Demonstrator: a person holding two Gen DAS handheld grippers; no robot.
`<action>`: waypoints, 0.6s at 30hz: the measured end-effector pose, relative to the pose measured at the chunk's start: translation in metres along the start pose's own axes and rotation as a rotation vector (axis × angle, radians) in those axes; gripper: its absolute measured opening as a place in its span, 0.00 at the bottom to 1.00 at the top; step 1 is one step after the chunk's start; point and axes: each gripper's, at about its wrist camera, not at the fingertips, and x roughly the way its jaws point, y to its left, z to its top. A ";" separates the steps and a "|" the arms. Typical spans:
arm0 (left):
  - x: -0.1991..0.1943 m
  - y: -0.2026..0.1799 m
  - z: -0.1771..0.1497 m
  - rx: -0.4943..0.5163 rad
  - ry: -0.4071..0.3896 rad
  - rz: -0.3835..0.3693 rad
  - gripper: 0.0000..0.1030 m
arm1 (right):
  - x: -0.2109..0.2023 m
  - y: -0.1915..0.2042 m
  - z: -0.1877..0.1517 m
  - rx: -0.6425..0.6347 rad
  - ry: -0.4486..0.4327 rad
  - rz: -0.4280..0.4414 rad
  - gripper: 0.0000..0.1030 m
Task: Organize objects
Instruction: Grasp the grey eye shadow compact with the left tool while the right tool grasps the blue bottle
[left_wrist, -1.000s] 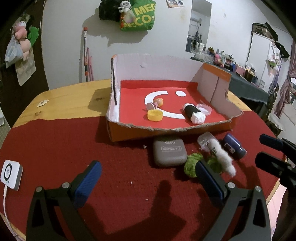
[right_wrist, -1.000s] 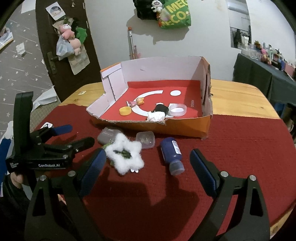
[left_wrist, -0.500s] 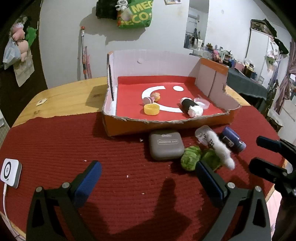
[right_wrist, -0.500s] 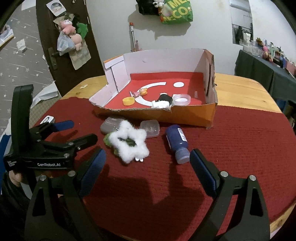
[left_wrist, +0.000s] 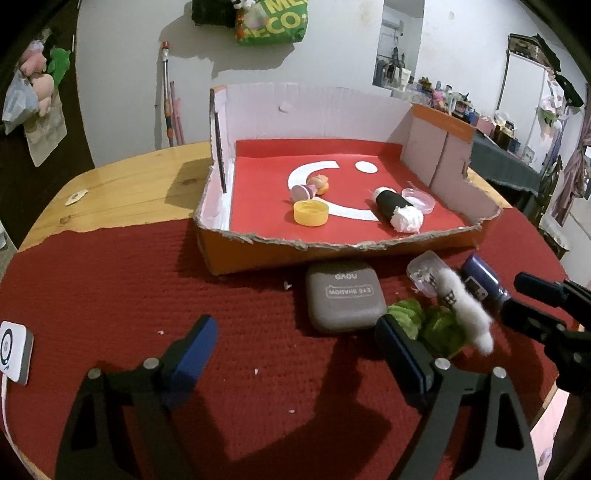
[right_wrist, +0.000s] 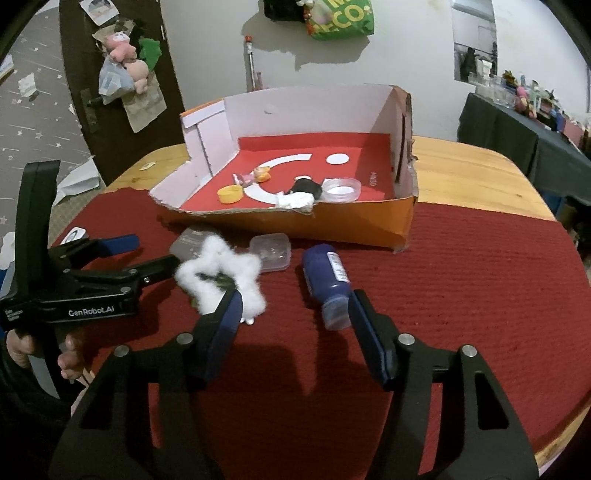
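A torn cardboard box with a red floor holds a yellow cap, a small toy figure, a black roll with a white end and a clear lid. In front of it on the red mat lie a grey eyeshadow case, a clear little box, a white fluffy star on green fluff, and a blue bottle. My left gripper is closing on nothing, short of the case. My right gripper is closing, with the bottle's cap end just inside its right finger, untouched.
A white device lies at the mat's left edge. The red mat covers the near part of a wooden table. A person's hand holds the left gripper. The right gripper shows at the left view's right edge.
Both pairs of jaws have narrowed, the right one far more. The right fingers now stand around the blue bottle's near end. No object has moved.
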 end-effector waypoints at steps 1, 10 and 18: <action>0.001 0.000 0.001 -0.003 0.002 -0.002 0.87 | 0.001 -0.002 0.001 0.001 0.002 -0.004 0.57; 0.007 -0.003 0.008 -0.029 0.013 -0.035 0.86 | 0.016 -0.014 0.007 0.009 0.030 -0.027 0.57; 0.013 -0.008 0.017 -0.031 0.023 -0.038 0.86 | 0.023 -0.020 0.011 0.012 0.048 -0.039 0.57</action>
